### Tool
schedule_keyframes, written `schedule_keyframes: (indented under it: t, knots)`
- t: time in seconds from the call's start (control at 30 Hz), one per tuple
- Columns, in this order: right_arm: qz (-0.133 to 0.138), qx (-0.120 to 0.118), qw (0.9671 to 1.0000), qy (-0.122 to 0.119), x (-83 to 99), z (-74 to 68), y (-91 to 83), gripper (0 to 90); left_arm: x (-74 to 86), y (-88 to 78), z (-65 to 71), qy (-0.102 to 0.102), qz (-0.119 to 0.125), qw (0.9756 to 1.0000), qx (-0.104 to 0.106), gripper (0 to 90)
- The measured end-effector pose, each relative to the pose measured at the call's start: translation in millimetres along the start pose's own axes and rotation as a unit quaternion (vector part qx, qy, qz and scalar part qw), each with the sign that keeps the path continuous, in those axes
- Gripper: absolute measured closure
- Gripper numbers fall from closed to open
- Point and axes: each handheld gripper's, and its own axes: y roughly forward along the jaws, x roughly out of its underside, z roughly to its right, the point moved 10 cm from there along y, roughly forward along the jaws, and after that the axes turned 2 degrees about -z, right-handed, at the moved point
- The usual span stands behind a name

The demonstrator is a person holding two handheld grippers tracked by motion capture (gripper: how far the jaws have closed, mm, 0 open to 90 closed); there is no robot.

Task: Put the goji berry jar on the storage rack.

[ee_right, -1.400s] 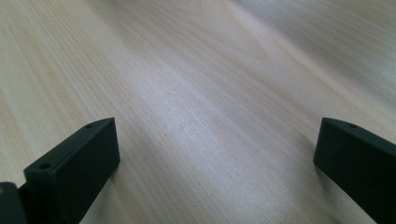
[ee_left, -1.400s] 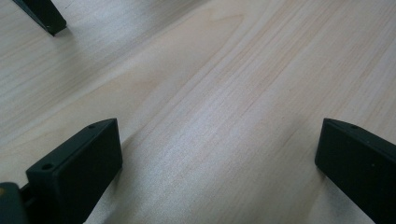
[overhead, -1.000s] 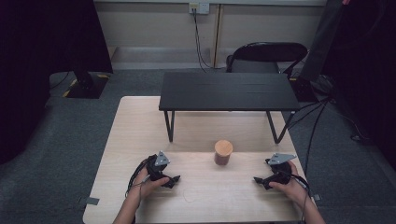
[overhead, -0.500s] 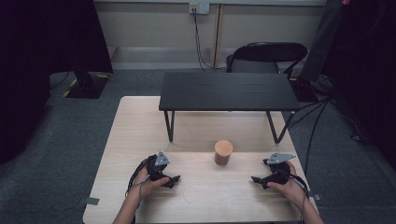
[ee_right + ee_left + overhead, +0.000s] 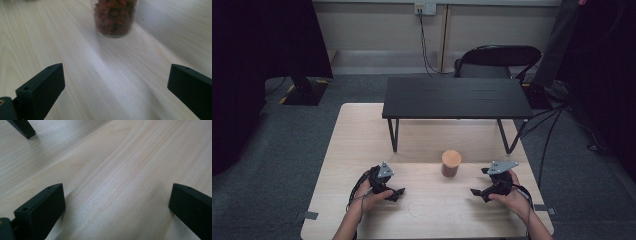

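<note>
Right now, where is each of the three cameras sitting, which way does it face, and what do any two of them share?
High view: above the person's side, looking forward and down on the wooden table, black stand, jar; both forearms, left tool and right tool show.
Left gripper view: rides the left tool, facing bare tabletop and a stand foot; its open jaws show.
Right gripper view: rides the right tool, facing the jar; its open jaws show.
Shared: the jar, in the high and right gripper views.
</note>
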Motion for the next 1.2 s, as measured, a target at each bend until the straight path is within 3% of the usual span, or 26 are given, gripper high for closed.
schedule_keyframes:
  t: [0.2, 0.6, 0.87, 1.2]
  knots:
    - [0.003, -0.009, 0.9999, -0.011, -16.5, -2.9, 15.3, 0.2, 0.0, 0.0, 0.0, 0.0, 0.0, 1.0, 0.0, 0.0]
    - [0.01, -0.009, 0.9999, -0.001, -40.7, 1.6, 46.1, 0.2, 0.0, 0.0, 0.0, 0.0, 0.0, 1.0, 0.0, 0.0]
    - [0.002, -0.002, 1.0, -0.01, -46.7, 5.0, 60.3, 0.2, 0.0, 0.0, 0.0, 0.0, 0.0, 1.0, 0.0, 0.0]
    - [0.012, -0.005, 0.9999, -0.004, -50.7, 8.2, 72.0, 0.3, 0.0, 0.0, 0.0, 0.0, 0.0, 1.0, 0.0, 0.0]
